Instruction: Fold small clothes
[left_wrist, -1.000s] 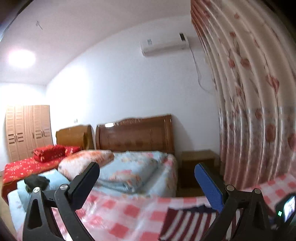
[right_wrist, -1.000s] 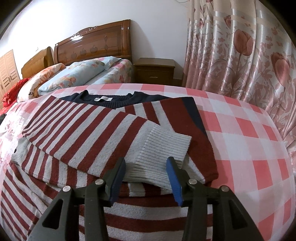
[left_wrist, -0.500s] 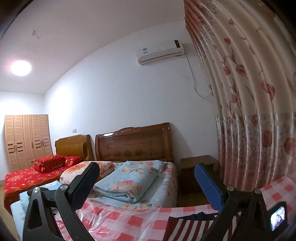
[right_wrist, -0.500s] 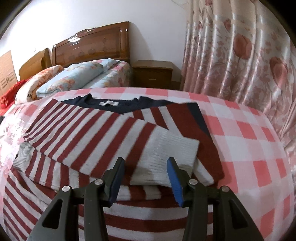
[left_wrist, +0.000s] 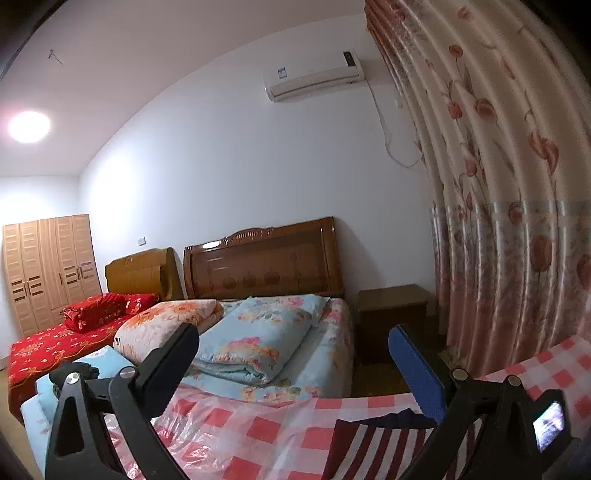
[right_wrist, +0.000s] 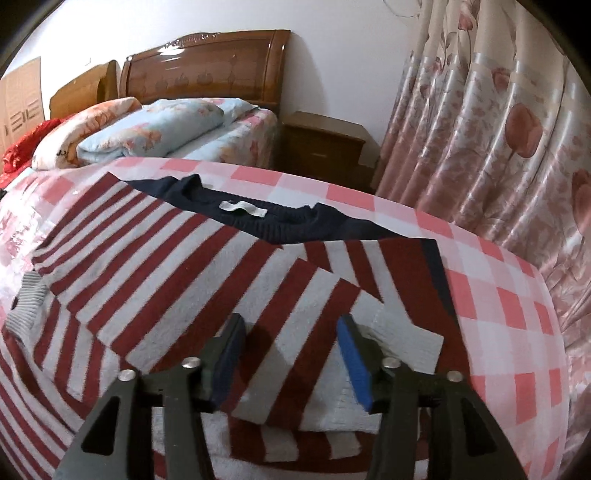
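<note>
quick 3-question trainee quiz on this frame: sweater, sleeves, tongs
1. True or false: the right tongs clamp the sleeve cuff.
2. The collar of the striped sweater is: A) navy B) green C) yellow
3. Fill in: the sweater lies on a pink-and-white ______ cloth.

Key: 1 false, the tongs stand open above the folded sleeve; 2 A; 3 checked.
</note>
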